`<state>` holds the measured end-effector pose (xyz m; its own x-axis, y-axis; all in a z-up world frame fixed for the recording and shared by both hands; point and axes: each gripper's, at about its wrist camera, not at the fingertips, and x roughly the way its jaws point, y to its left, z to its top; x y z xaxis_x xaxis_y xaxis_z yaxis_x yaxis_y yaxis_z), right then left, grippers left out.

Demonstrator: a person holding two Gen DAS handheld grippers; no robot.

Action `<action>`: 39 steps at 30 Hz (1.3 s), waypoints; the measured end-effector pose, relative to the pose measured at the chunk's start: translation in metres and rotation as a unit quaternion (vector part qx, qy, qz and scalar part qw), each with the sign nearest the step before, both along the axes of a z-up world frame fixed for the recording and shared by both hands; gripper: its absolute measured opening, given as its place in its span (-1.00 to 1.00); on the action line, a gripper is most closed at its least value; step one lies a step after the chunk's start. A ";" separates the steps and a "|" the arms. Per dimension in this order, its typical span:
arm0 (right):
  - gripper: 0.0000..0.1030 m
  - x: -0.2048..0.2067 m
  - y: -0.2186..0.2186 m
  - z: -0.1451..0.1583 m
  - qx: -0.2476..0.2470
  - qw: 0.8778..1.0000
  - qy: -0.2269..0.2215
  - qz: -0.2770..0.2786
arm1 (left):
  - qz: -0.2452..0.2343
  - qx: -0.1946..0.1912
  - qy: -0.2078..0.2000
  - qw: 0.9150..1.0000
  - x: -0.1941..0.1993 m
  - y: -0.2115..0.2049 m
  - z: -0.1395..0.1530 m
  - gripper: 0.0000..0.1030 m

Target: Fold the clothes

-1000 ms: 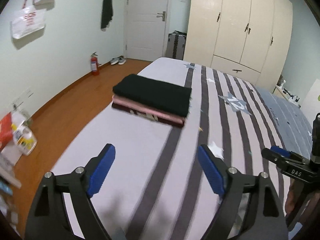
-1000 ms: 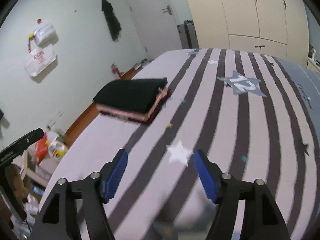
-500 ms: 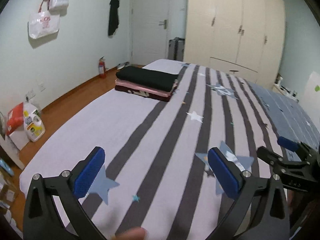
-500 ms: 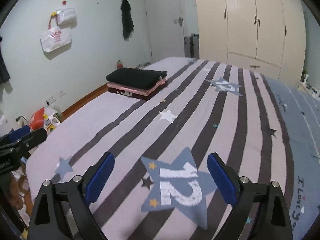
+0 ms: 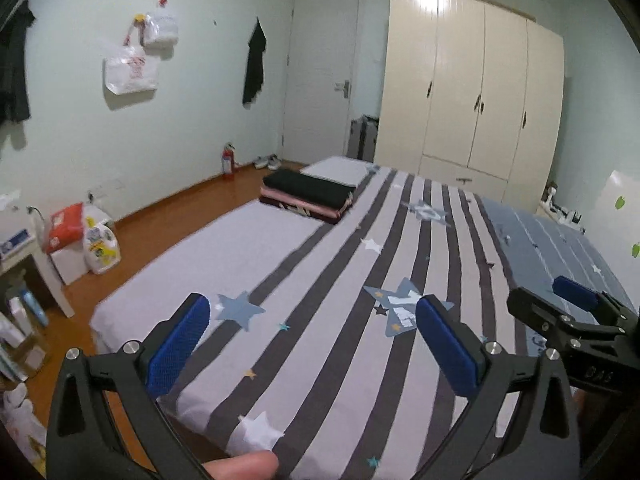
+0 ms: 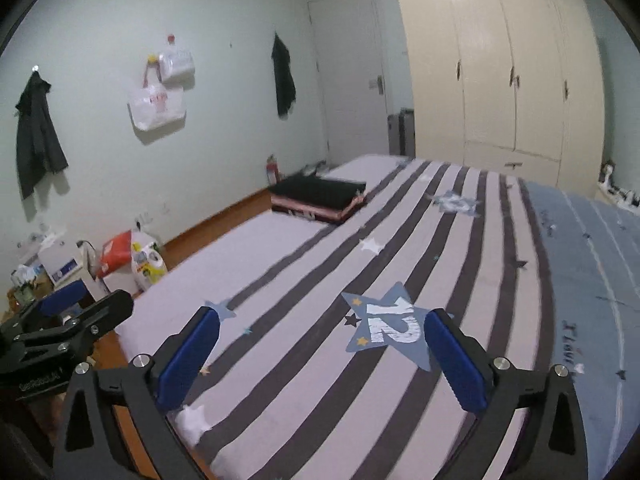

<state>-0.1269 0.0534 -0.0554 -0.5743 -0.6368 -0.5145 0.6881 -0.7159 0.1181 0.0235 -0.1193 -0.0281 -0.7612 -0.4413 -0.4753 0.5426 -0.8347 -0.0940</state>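
A stack of folded clothes [image 5: 308, 196] [image 6: 318, 196], black on top of pink and dark red, lies on the far left part of the striped bed [image 5: 240, 248] [image 6: 240, 260]. My left gripper [image 5: 312, 312] hangs open over the bed's near end, far from the stack, with nothing between its blue pads. My right gripper [image 6: 323, 320] is beside it over the blue "12" star [image 6: 390, 326]; its jaws are opening and hold nothing. Each gripper shows in the other's view, the right gripper [image 5: 560, 312] at the right and the left gripper [image 6: 68, 320] at the left.
A cream wardrobe [image 5: 472, 92] and a white door [image 5: 320, 76] stand beyond the bed. Wooden floor [image 5: 172, 220] runs along the left, with a fire extinguisher [image 5: 227, 160], bags and boxes [image 5: 80, 236]. Dark coats and plastic bags hang on the wall. A person's fingertip [image 5: 244, 466] shows below.
Both grippers have pulled back from the folded stack to the bed's near end and risen a little. Their jaws have spread wider. The stack now looks small and far off.
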 end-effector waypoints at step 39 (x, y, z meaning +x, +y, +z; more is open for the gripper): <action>0.98 0.066 0.047 0.057 -0.015 0.999 0.045 0.022 | 0.006 -0.036 0.025 0.999 0.051 0.062 0.046 0.98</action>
